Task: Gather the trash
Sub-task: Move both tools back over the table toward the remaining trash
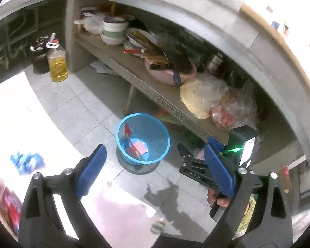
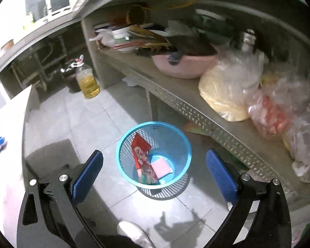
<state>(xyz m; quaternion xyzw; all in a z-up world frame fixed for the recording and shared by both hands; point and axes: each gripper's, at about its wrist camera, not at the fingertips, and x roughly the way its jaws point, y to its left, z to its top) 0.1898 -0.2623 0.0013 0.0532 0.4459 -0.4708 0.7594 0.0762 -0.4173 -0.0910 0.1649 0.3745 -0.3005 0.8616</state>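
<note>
standing on pale floor tiles (image 2: pixel 88 124), blue basket (image 2: pixel 181 144) beside cluttered shelf (image 2: pixel 175 95).

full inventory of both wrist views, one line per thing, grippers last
basket: 1, blue mesh, on the floor tiles by the shelf
wrapper: 1, red, leaning inside the basket
pink pad: 1, pink, on the basket bottom
oil bottle: 1, clear with yellow liquid, floor, far left of the shelf
basin: 1, pink, on the shelf
plastic bags: several, clear, on the shelf's right end
bowls: a stack, white, on the shelf's far end
blue scrap: 1, blue, floor at left
left gripper: 1, blue pads, open, empty
right gripper: 1, blue pads, open, empty, above the basket
</note>
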